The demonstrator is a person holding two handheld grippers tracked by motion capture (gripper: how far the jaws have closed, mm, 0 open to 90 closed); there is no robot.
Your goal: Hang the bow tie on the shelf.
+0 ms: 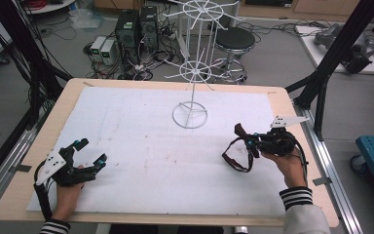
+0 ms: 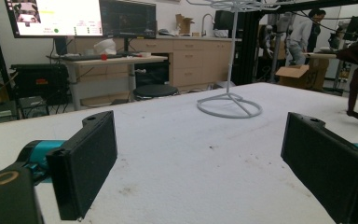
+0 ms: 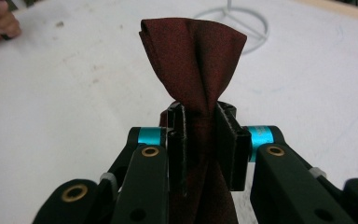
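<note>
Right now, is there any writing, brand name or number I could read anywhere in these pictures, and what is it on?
No text here can be read.
Monitor on the desk, left gripper view: a bright window with lines and a green dot, too small and blurred.
Computer towers on the floor, high view: no legible label.
Dark red strap in the right gripper: no print visible.

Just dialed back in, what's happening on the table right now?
A person is working with tongs in each hand over the white-covered table. The right tongs are shut on a dark red necktie, pinching its fabric; in the high view the rest of it loops down to the table. The left tongs rest open near the front left, holding nothing. A white wire rack stands at the far middle of the table, with nothing hanging on it yet.
</note>
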